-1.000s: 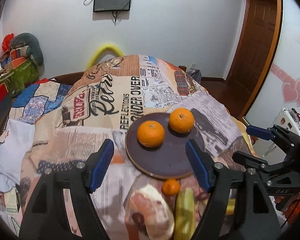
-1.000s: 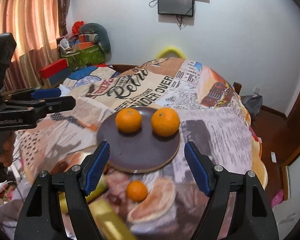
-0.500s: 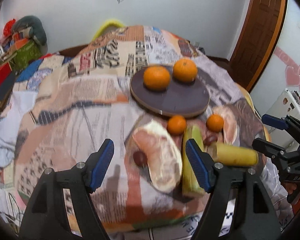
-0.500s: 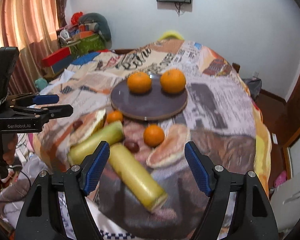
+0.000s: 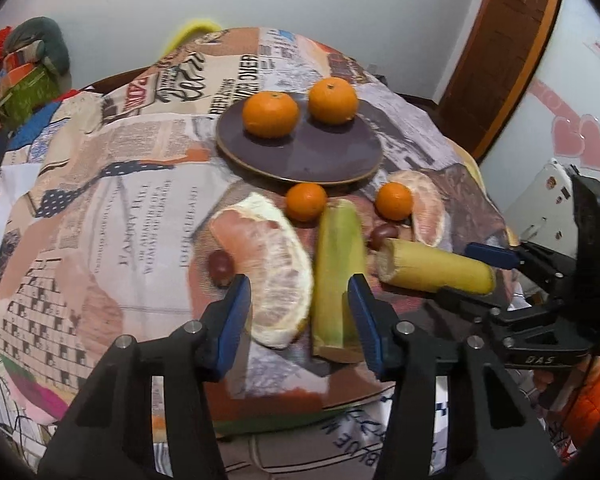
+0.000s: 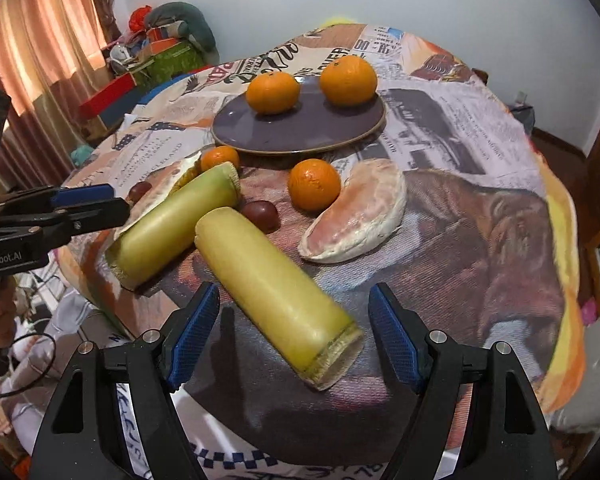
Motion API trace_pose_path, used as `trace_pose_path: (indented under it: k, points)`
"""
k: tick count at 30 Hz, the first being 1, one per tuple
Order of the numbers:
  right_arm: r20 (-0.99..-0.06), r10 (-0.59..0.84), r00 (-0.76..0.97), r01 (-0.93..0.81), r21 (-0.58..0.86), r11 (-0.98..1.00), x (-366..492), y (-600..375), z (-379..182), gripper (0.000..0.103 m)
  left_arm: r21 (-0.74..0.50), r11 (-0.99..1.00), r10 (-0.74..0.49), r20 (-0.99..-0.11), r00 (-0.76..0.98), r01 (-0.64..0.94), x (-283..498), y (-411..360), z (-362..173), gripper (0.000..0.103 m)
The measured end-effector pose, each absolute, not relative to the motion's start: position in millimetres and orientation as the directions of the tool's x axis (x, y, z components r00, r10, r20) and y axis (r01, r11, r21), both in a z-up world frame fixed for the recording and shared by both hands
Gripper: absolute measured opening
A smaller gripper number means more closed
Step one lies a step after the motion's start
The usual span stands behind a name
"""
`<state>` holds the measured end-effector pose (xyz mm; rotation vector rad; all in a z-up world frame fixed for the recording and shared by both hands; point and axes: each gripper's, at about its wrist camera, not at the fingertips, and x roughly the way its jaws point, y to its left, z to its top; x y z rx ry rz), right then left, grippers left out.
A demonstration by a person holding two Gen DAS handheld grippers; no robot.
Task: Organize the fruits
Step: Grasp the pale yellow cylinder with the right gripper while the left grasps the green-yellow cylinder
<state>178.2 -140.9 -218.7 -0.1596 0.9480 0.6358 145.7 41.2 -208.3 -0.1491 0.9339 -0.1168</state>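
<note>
Worktop under a newspaper-print patchwork cloth [image 5: 100, 200] carries everything. Round dark purple plate [image 5: 300, 160] sits toward the far side with two big oranges [image 5: 271, 114] on it already; the rest of the fruit lies loose on the cloth, nearer than the plate.

Loose items, big to small: two yellow-green cane-like stalk pieces, one under the left jaws [image 5: 338, 276], one under the right [image 6: 276, 292]; two peeled pomelo segments [image 5: 276, 268]; two small tangerines [image 5: 306, 202]; two dark red grapes [image 5: 220, 266].

Left gripper [image 5: 300, 320]: jaws have just been narrowing, now mid-width, hanging over the near ends of one pomelo segment and the greener stalk, gripping nothing. Right gripper [image 6: 294, 338]: jaws wide, straddling the near end of the yellower stalk, pads not touching it.

Step, as I read it: approach for a pick, both hands. Next: drop each gripper until the pads flank one piece only, close, then lift to the plate. Left needs to commit: stalk or pomelo.
</note>
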Motion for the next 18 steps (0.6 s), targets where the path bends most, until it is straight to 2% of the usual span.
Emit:
trace_pose_path:
  k: [4, 6, 9, 13, 15, 16, 18]
  points:
    - [-0.793, 0.443, 0.418, -0.590, 0.134, 0.796, 172.2, -140.6, -218.9, 0.063, -0.172, 0.982, -0.187, -0.804, 0.564, 0.081, 148.0, 28.2, -214.0, 0.049]
    - [-0.794, 0.432, 0.427, -0.599, 0.109, 0.793, 169.0, -141.8, -217.9, 0.056, -0.172, 0.980, -0.197, -0.815, 0.545, 0.098, 149.4, 22.9, -218.4, 0.043]
    - [-0.792, 0.463, 0.398, -0.612, 0.147, 0.777, 168.4, -147.4, -216.5, 0.048, -0.145, 0.984, -0.179, -0.819, 0.545, 0.106, 148.6, 18.2, -219.7, 0.043]
    - [-0.793, 0.471, 0.386, -0.627, 0.150, 0.765, 167.1, -146.4, -215.6, 0.046, -0.140, 0.983, -0.181, -0.826, 0.533, 0.118, 148.5, 14.8, -219.1, 0.043]
    - [-0.795, 0.468, 0.385, -0.631, 0.143, 0.763, 168.3, -143.4, -215.5, 0.046, -0.150, 0.981, -0.191, -0.826, 0.531, 0.119, 148.0, 15.6, -216.8, 0.038]
    - [-0.795, 0.468, 0.386, -0.633, 0.141, 0.762, 169.0, -142.0, -215.6, 0.046, -0.168, 0.978, -0.209, -0.823, 0.528, 0.124, 147.3, 16.2, -214.9, 0.030]
    - [-0.794, 0.471, 0.385, -0.633, 0.145, 0.760, 170.7, -140.3, -216.3, 0.047, -0.181, 0.976, -0.219, -0.817, 0.533, 0.123, 145.8, 16.6, -210.9, 0.030]
